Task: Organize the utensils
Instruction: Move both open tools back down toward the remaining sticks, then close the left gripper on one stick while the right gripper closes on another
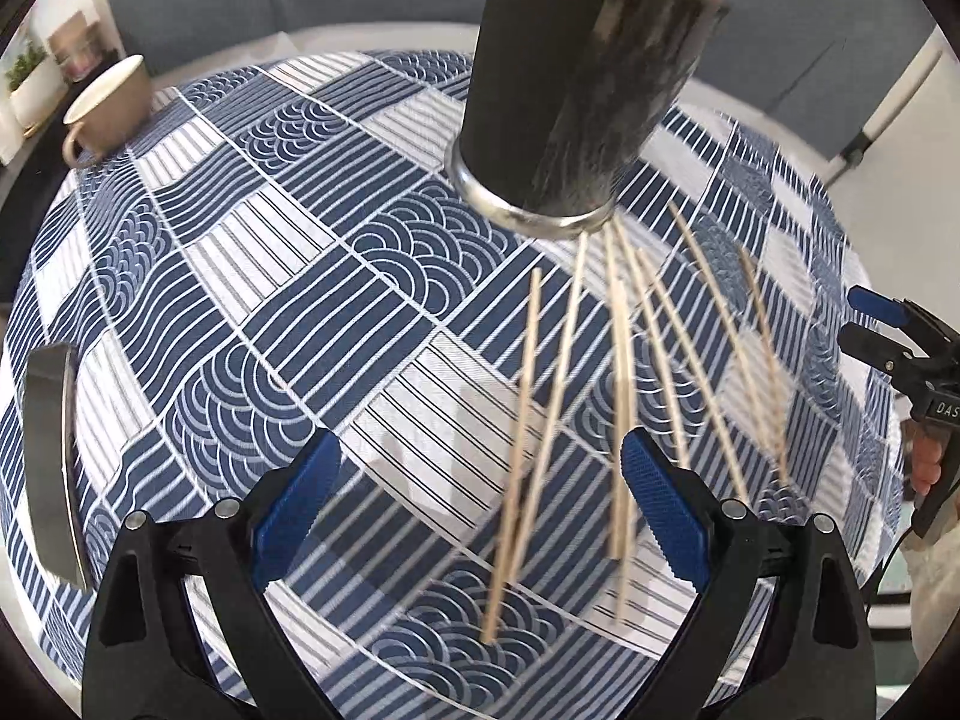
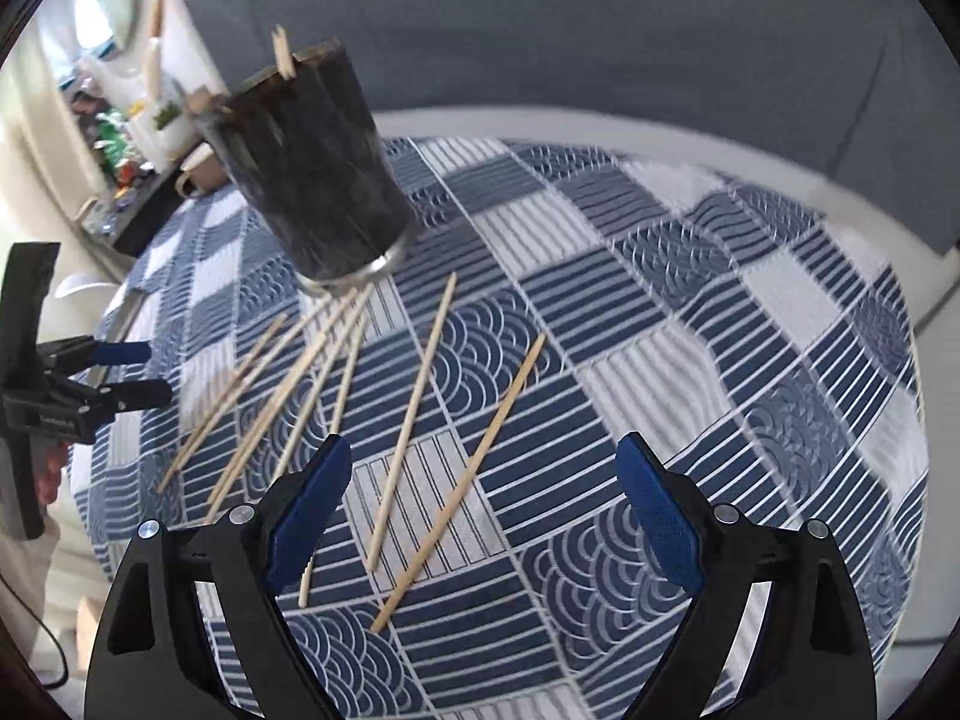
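Note:
A dark metal cup (image 1: pixel 576 90) with a shiny rim hangs upside down and tilted above the table; several wooden chopsticks (image 1: pixel 564 372) are spilling from it onto the blue patterned tablecloth (image 1: pixel 252 276). The cup (image 2: pixel 312 180) and chopsticks (image 2: pixel 420 414) also show in the right wrist view, blurred by motion. What holds the cup is not visible. My left gripper (image 1: pixel 480 510) is open and empty, low over the cloth beside the sticks. My right gripper (image 2: pixel 486 510) is open and empty just in front of two sticks. Each gripper shows at the edge of the other's view (image 1: pixel 888 330) (image 2: pixel 120 372).
A beige mug (image 1: pixel 108 108) stands at the table's far left edge. A flat dark metal object (image 1: pixel 51 456) lies at the left edge of the cloth. A grey sofa (image 2: pixel 600 30) is behind the table, with shelves of clutter (image 2: pixel 120 138) at the far left.

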{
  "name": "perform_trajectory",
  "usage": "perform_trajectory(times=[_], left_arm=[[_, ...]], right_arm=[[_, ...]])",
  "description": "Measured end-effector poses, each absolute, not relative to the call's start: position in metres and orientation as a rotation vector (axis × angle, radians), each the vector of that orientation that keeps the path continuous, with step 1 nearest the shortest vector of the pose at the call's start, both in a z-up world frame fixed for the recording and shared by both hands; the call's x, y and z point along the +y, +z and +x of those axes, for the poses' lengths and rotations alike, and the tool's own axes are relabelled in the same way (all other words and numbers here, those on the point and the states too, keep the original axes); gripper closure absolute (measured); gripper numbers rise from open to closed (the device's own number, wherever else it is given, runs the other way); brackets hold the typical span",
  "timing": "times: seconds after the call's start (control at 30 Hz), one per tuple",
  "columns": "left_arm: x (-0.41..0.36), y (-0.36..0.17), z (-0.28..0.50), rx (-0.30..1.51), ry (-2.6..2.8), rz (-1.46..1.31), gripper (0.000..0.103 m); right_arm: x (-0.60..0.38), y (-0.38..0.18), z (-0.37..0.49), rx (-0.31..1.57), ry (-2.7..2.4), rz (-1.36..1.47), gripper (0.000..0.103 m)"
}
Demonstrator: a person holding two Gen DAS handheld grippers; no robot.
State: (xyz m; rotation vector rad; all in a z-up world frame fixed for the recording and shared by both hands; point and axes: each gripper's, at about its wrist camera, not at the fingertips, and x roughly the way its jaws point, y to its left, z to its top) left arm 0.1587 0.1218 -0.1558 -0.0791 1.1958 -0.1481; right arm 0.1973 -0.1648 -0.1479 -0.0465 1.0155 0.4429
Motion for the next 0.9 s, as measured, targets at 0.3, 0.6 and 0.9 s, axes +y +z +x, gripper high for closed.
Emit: perform_trajectory(times=[0.3,0.6,0.9], left_arm=[[0.127,-0.186,0.188,1.262,-0.192,-0.02,0.01],[0.119,-0.199,0.202,1.258,-0.182,0.125,0.007],[0.119,-0.202,0.205,1.247,-0.156,0.136,0.004]], right_arm=[[-0.153,-0.188,0.206,1.133,0.282,-0.032,0.018],[-0.147,-0.2,0.213,1.176,0.207,-0.043,0.018],[-0.147,-0.208,0.223,1.192,0.126,-0.04,0.013]])
